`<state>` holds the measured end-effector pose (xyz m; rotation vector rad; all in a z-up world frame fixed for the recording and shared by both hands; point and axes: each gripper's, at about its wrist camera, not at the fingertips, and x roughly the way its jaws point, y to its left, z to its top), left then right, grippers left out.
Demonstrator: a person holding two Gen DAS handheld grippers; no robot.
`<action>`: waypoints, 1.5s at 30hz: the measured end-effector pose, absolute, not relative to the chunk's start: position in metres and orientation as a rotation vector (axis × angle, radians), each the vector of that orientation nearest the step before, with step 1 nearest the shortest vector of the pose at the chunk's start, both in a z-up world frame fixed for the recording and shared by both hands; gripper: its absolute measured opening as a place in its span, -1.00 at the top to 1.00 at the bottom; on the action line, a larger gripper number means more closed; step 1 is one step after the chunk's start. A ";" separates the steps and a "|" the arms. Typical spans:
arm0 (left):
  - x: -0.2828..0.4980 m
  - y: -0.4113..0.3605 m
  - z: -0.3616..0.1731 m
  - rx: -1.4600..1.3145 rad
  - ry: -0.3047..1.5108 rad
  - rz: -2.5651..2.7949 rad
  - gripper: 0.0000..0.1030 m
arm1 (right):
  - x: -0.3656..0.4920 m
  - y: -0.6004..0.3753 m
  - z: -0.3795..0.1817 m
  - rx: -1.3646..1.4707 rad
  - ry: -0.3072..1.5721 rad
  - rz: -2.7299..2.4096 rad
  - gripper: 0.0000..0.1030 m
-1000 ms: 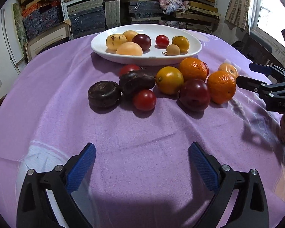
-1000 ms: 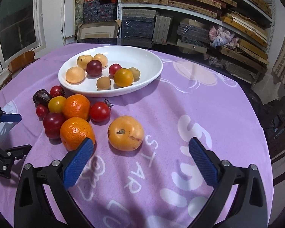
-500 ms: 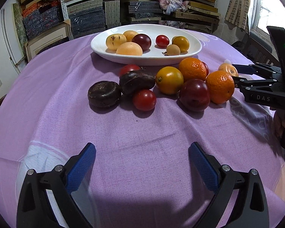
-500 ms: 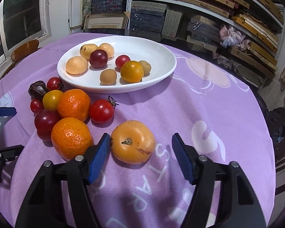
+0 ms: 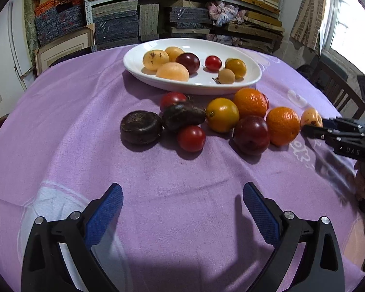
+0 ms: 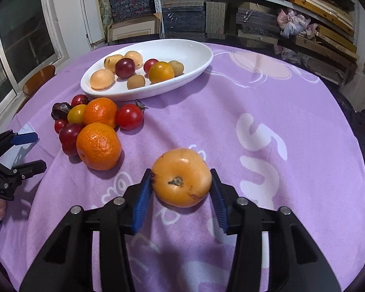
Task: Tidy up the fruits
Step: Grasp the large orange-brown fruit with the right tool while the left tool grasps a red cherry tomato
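Orange-yellow persimmon [image 6: 181,177], stalk towards the camera, sits on the lilac-clothed worktop [image 6: 267,112] pinched between the blue pads of the right gripper [image 6: 181,189]; the left gripper [image 5: 182,209] hangs spread over bare cloth. A sound lift likely needs light, even pressure at the fruit's widest girth, raised straight before crossing to the dish. Beyond lie nine loose fruits, including two mandarins [image 6: 99,146], and farther off the white oval dish [image 6: 194,48] holds seven.
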<state>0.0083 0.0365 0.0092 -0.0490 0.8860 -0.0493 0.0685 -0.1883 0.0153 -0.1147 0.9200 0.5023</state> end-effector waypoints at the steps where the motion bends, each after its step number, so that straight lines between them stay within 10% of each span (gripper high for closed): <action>1: 0.010 0.042 0.012 -0.081 0.871 -0.043 -0.93 | 0.068 -0.189 0.016 -0.110 0.921 0.505 0.12; 10: 0.039 0.038 0.012 -0.134 0.912 -0.038 -0.91 | 0.065 -0.192 0.017 -0.099 0.923 0.526 0.09; 18: 0.053 0.022 0.011 -0.099 0.920 -0.099 -0.09 | 0.065 -0.189 0.018 -0.105 0.924 0.531 0.04; 25: 0.061 0.017 0.010 -0.081 0.901 -0.080 -0.01 | 0.065 -0.189 0.018 -0.105 0.924 0.531 0.04; 29: 0.055 0.017 0.010 -0.058 0.892 -0.071 0.48 | 0.065 -0.190 0.018 -0.105 0.924 0.531 0.04; 45: 0.006 0.033 0.058 -0.092 0.710 -0.085 0.49 | 0.045 -0.191 0.035 -0.113 0.800 0.536 0.13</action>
